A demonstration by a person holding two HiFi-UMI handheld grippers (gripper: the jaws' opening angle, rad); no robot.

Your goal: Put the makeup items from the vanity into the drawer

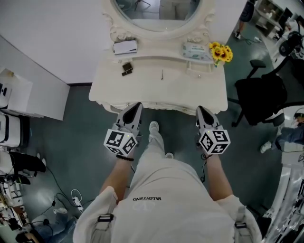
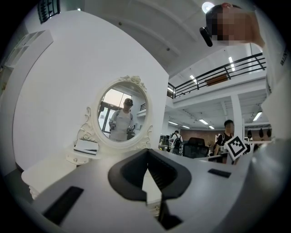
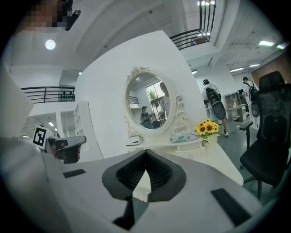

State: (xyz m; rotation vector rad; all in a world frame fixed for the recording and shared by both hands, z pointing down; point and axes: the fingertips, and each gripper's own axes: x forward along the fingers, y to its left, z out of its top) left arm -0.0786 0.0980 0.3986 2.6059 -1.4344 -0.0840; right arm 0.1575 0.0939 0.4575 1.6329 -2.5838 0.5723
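The white vanity (image 1: 107, 88) with an oval mirror (image 1: 159, 12) stands ahead of me. On its top lie two small dark makeup items (image 1: 127, 69) and a thin stick (image 1: 162, 74). A flat white box (image 1: 125, 46) rests on the left shelf and a tissue pack (image 1: 195, 51) on the right shelf. My left gripper (image 1: 136, 108) and right gripper (image 1: 203, 111) hang just short of the vanity's front edge, both shut and holding nothing. In the left gripper view the left gripper (image 2: 148, 152) points at the mirror (image 2: 122, 114). The right gripper (image 3: 146, 152) likewise faces the vanity (image 3: 213, 161).
Yellow sunflowers (image 1: 221, 52) stand at the vanity's right corner. A black office chair (image 1: 259, 97) is to the right, with a person (image 1: 289, 135) beyond it. White cabinets (image 1: 28, 95) and floor cables (image 1: 66, 199) are on the left.
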